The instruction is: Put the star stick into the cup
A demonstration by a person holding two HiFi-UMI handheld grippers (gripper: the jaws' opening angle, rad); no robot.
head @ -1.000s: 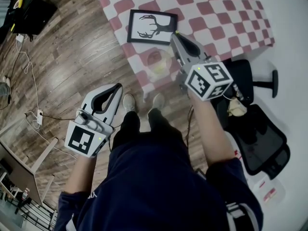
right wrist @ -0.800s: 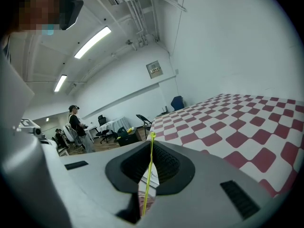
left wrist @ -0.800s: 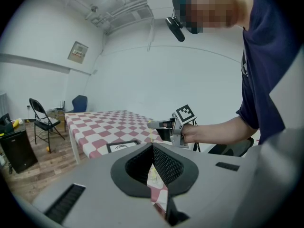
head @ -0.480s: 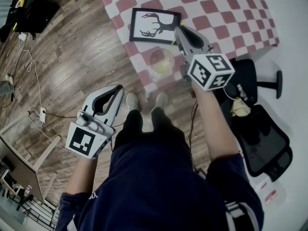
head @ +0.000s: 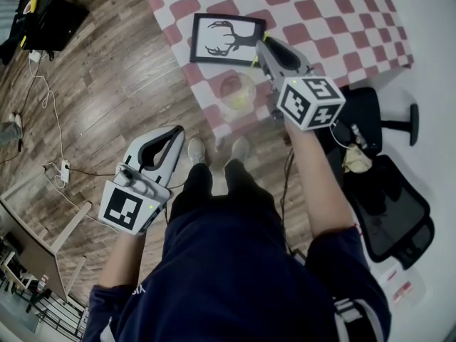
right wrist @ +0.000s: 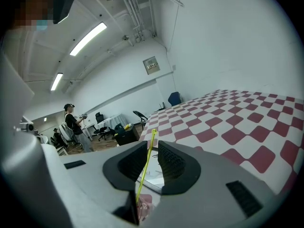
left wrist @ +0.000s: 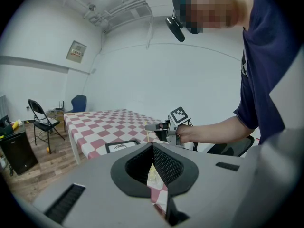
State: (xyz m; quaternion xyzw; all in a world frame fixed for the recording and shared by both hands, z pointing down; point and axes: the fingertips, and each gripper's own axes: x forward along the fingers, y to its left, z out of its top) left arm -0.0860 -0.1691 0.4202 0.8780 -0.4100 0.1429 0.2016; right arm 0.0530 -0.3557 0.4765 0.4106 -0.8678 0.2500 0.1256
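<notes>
In the head view my right gripper (head: 261, 43) hangs over the near edge of the red-and-white checked table (head: 320, 20). It is shut on the star stick (right wrist: 146, 165), a thin yellow-green rod that runs up between the jaws in the right gripper view; its star end is not visible. The clear cup (head: 235, 91) stands on the table just left of and below that gripper. My left gripper (head: 176, 130) hangs low over the wood floor, away from the table, shut with nothing in it. In the left gripper view its jaws (left wrist: 153, 147) meet, and the right gripper (left wrist: 154, 126) shows beyond them.
A framed deer picture (head: 226, 38) lies on the table behind the cup. A black office chair (head: 388, 209) stands at my right. Cables and a power strip (head: 55, 171) lie on the floor at left. A person (right wrist: 73, 122) stands far off across the room.
My right gripper has carried the stick a little farther over the table, toward the picture frame. The left gripper has hardly moved.
</notes>
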